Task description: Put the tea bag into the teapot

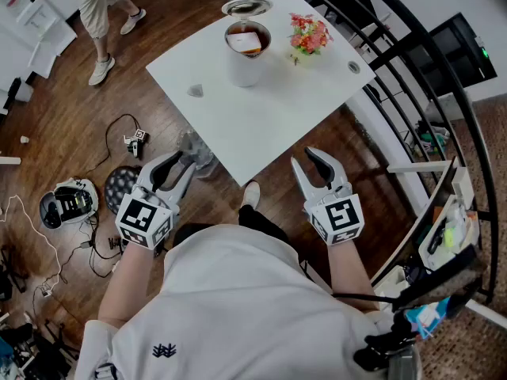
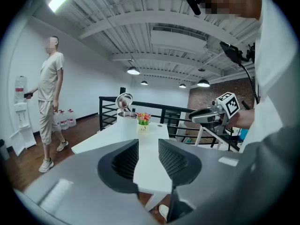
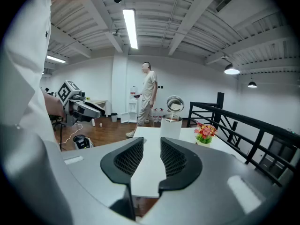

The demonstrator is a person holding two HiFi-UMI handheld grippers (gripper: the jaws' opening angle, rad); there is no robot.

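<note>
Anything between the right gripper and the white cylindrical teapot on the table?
Nothing: in the head view only bare white table separates right gripper from white cylindrical teapot.

No word or number is legible from where I stand. The black-and-white left marker cube [image 1: 145,220] and right marker cube [image 1: 339,218] show only square patterns. The small dark emblem [image 1: 164,351] on the white shirt [image 1: 238,307] is unreadable.

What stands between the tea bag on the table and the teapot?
Nothing visible. Only bare table lies between the tea bag and the teapot, whose lid is tipped open. The flowers stand on the teapot's other side.
</note>
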